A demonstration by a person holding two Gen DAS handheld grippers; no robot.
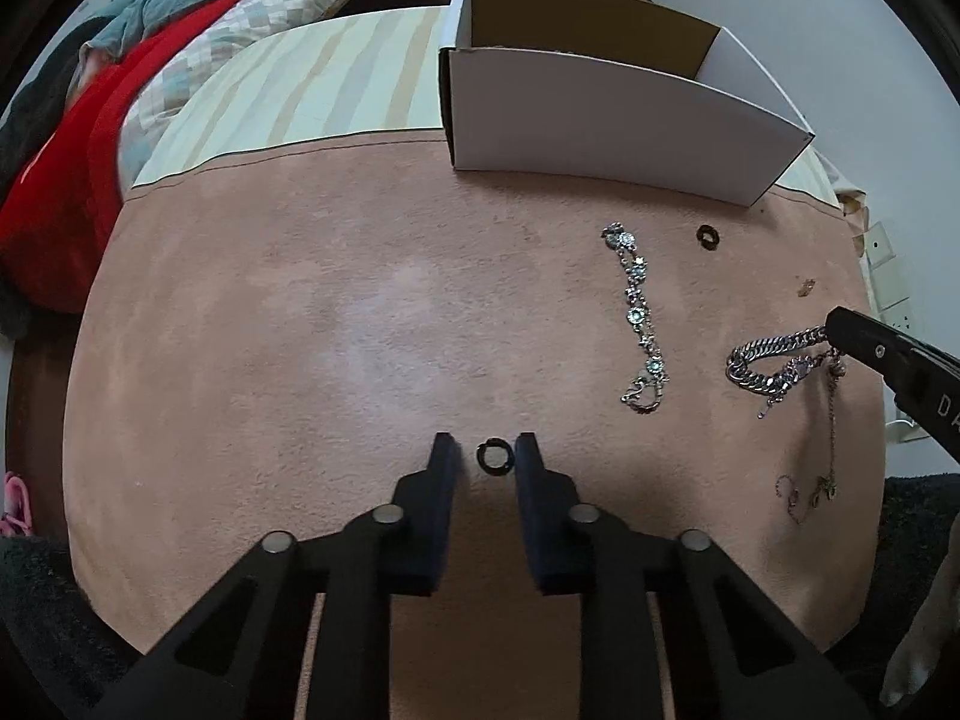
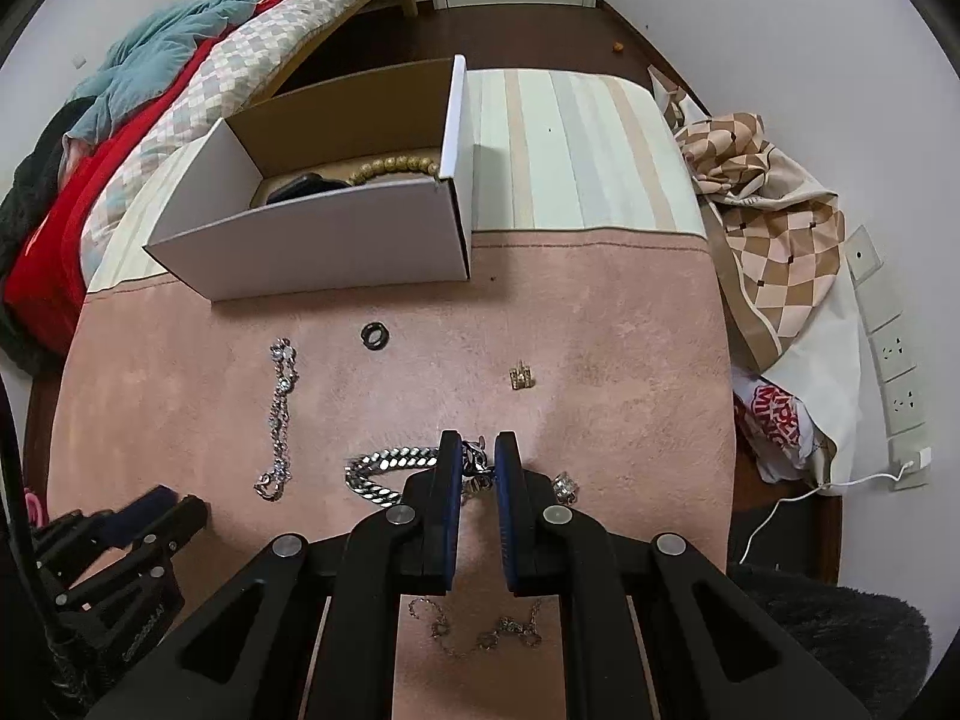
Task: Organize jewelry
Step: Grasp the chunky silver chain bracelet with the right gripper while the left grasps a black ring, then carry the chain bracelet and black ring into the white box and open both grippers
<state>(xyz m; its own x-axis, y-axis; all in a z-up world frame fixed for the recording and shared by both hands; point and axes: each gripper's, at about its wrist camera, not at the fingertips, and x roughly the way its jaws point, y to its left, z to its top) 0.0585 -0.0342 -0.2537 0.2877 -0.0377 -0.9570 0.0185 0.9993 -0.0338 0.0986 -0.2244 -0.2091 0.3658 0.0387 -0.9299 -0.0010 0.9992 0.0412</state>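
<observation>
A small black ring point(image 1: 494, 456) lies on the pink mat between the open fingers of my left gripper point(image 1: 485, 453). My right gripper point(image 2: 478, 450) straddles the clasp end of a thick silver chain bracelet point(image 2: 384, 468), its jaws narrow around the links. The chain also shows in the left wrist view point(image 1: 768, 360). A jewelled bracelet point(image 1: 639, 312) lies stretched out on the mat. A second black ring point(image 2: 375, 335) and a gold charm point(image 2: 521, 377) lie nearer the white box point(image 2: 336, 246), which holds a bead bracelet point(image 2: 393, 169) and a dark item.
A thin chain point(image 2: 480, 630) lies under my right gripper, and a small silver ring point(image 2: 565, 486) sits beside its right finger. A bed with red and teal bedding point(image 2: 120, 138) is at the left. Checked cloth point(image 2: 774, 240) and wall sockets are at the right.
</observation>
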